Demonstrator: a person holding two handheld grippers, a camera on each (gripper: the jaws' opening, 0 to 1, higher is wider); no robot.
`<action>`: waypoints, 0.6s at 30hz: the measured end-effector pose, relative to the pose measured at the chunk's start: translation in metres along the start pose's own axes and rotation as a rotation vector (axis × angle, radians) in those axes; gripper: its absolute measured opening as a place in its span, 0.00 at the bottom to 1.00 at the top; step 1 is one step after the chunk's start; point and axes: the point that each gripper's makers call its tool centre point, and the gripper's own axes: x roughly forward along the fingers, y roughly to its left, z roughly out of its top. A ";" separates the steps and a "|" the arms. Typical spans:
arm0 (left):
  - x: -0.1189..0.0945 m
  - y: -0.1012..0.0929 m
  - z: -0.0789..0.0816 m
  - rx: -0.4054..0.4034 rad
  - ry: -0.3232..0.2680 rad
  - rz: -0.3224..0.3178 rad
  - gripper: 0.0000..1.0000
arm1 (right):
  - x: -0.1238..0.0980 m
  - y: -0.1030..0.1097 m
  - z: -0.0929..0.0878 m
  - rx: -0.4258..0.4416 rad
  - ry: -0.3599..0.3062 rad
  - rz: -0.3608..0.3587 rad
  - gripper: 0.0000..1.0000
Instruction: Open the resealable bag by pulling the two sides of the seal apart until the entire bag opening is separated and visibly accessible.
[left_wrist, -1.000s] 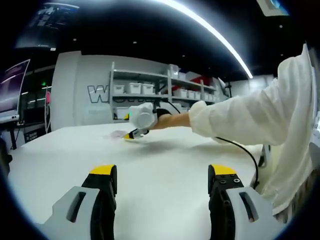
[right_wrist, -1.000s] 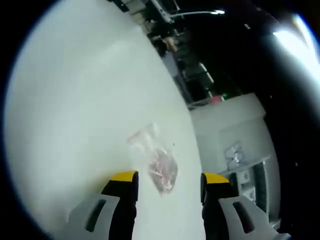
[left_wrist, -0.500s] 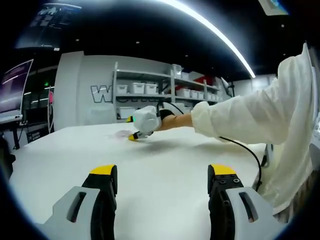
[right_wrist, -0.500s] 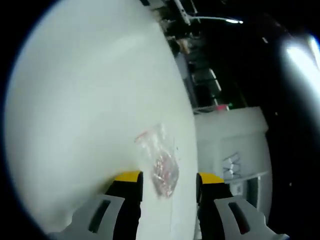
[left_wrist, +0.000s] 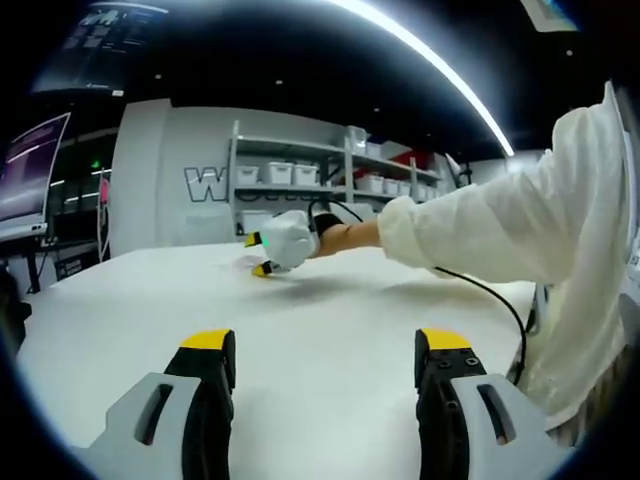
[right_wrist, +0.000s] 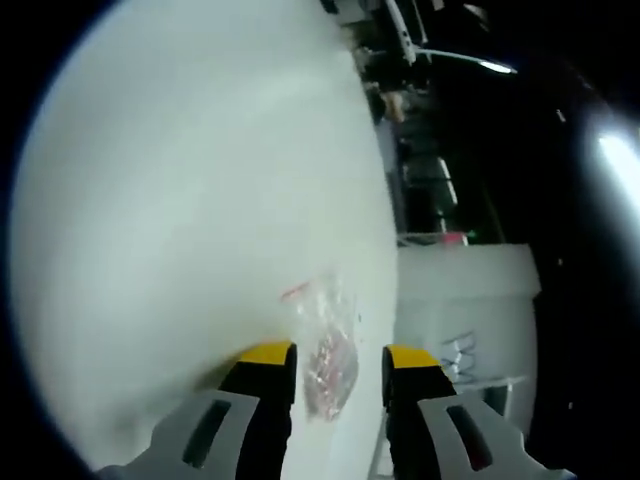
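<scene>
A small clear resealable bag (right_wrist: 326, 345) with reddish contents lies flat on the white table (right_wrist: 150, 250); a red strip marks its far end. My right gripper (right_wrist: 338, 356) is low over it and open, with the yellow-tipped jaws on either side of the bag's near part. In the left gripper view, that same right gripper (left_wrist: 278, 244) is far across the table (left_wrist: 330, 300), held by a white-sleeved arm (left_wrist: 480, 235), with a faint patch of the bag (left_wrist: 243, 261) beside it. My left gripper (left_wrist: 326, 345) hovers open over bare table, well short of the bag.
A black cable (left_wrist: 495, 300) trails from the right gripper across the table's right side. Shelves with white bins (left_wrist: 300, 178) stand against the back wall. A dark screen (left_wrist: 28, 175) is at the left beyond the table's edge.
The right gripper's jaws have drawn closer together and the gripper has come nearer the bag, which now sits between the tips. The left gripper has stayed put.
</scene>
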 end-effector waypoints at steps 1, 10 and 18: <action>0.000 0.000 0.000 0.001 0.000 0.000 0.72 | 0.000 0.000 0.000 -0.004 0.000 0.000 0.32; -0.001 0.002 -0.002 -0.009 0.001 0.005 0.72 | 0.002 0.001 -0.005 -0.117 0.001 0.023 0.31; -0.002 0.003 -0.004 -0.011 0.004 0.006 0.71 | 0.008 0.001 0.000 -0.207 -0.009 0.023 0.29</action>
